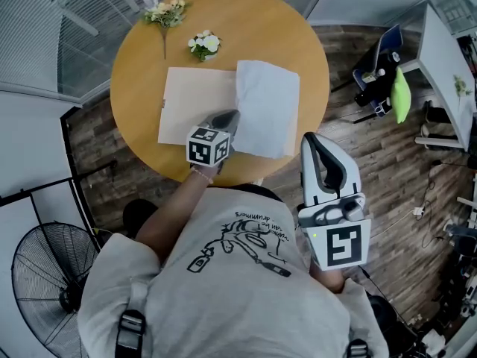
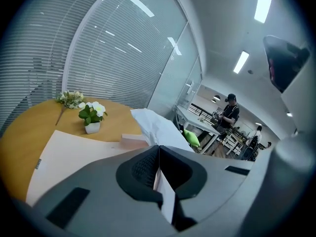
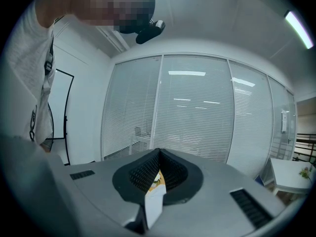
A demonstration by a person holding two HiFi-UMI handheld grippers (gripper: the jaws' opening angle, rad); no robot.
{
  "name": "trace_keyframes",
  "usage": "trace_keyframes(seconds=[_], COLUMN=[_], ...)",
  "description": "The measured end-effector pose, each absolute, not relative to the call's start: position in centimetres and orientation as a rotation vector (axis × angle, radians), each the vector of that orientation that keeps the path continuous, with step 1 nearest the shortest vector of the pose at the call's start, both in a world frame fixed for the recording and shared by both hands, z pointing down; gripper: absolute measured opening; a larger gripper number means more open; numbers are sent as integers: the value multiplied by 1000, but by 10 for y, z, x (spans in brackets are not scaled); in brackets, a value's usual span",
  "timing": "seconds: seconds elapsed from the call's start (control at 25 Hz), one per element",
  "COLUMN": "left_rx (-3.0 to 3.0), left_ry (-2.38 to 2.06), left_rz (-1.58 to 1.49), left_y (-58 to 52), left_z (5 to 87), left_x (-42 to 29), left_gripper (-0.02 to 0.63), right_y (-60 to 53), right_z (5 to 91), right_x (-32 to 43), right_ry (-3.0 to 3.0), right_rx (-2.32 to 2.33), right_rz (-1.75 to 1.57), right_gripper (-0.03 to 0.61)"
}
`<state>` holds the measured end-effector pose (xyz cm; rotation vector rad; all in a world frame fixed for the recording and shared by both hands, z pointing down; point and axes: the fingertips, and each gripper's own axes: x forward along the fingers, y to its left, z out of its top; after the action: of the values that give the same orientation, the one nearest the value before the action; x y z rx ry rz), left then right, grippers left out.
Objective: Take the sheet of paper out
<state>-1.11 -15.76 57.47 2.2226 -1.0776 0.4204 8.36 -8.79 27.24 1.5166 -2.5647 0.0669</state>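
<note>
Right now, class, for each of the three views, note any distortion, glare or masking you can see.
Head view: evenly lit, sharp, the round table little distorted. Left gripper view: fisheye bows the blinds; ceiling lights flare. Right gripper view: same fisheye, dark corners, mosaic patch top left.

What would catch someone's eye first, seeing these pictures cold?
A white sheet of paper lies across the right end of a beige envelope in the middle of a round wooden table, its left edge pinched in the shut left gripper. Behind it stand a small pot of white flowers and a loose flower sprig. The right gripper is off the table, by the person's body, jaws together.
</note>
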Motion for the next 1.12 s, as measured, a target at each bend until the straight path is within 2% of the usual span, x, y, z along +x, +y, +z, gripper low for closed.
trace_keyframes(seconds=[1.12], left_rx=[2374], left_ry=[-1120], left_rz=[173], left_y=[-148], left_z=[443], left_x=[-18], left_gripper=[21], right_y=[-82], right_z=[267], right_x=[85], right_ry=[-2562], right_rx=[1529], right_rz=[55], right_gripper=[8])
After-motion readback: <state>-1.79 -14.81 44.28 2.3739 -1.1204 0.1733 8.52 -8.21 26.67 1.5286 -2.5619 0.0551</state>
